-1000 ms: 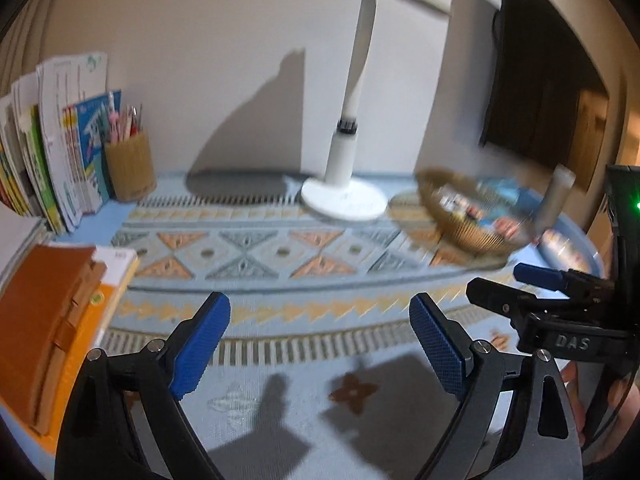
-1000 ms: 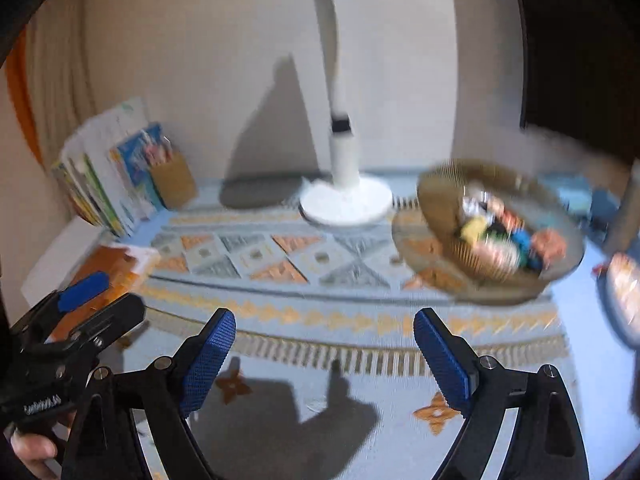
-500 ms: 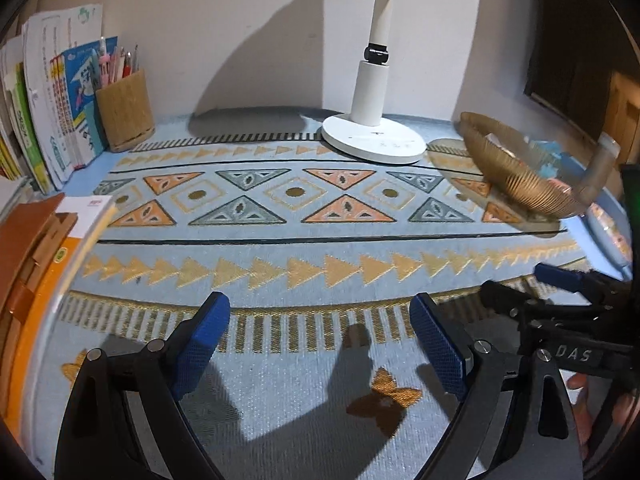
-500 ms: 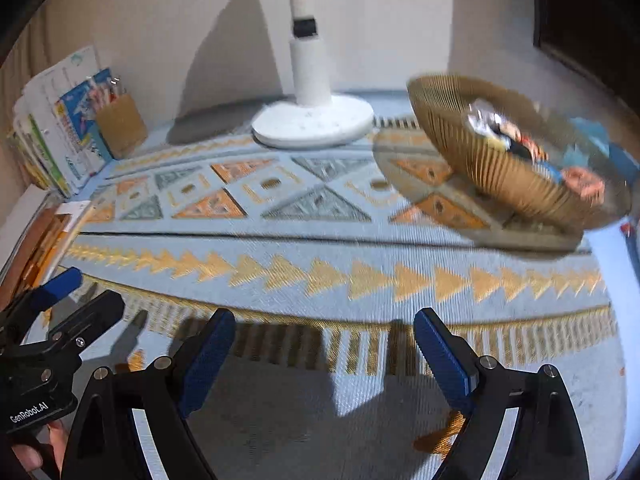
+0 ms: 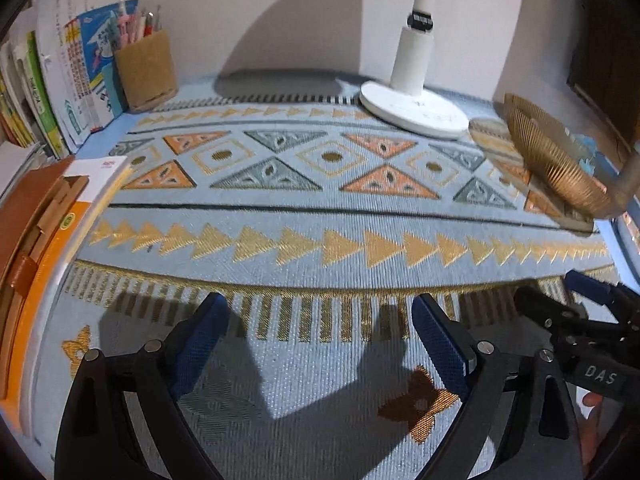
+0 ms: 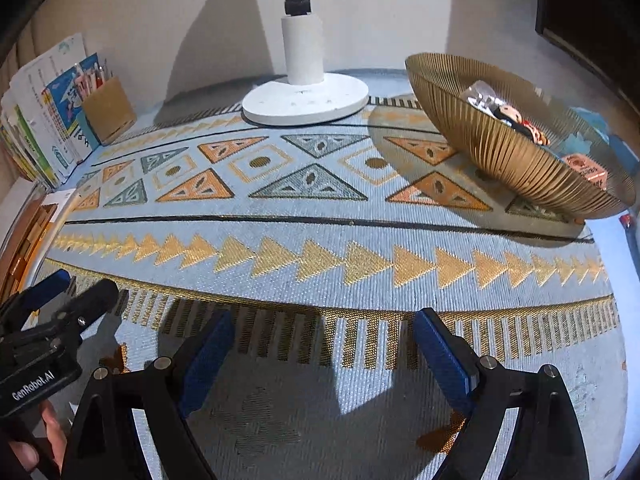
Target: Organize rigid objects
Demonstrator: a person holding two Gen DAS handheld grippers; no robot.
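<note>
A ribbed golden bowl [image 6: 516,160] stands at the right of a patterned blue cloth [image 6: 320,220] and holds several small items [image 6: 520,124]. It shows from the side in the left wrist view [image 5: 548,152]. My left gripper [image 5: 320,336] is open and empty, low over the cloth's near edge. My right gripper [image 6: 320,340] is open and empty, also low over the near edge. Each gripper shows at the edge of the other's view: the right one [image 5: 576,320] and the left one [image 6: 52,312].
A white lamp base [image 6: 306,96] stands at the back centre. A brown pen holder [image 5: 146,68] and upright books [image 5: 60,80] stand at the back left. A brown notebook on an orange book [image 5: 36,240] lies at the left edge.
Both grippers have dropped lower and tilted down toward the cloth. The views have steadied after blur, and the lamp head has gone out of view. Both stay open.
</note>
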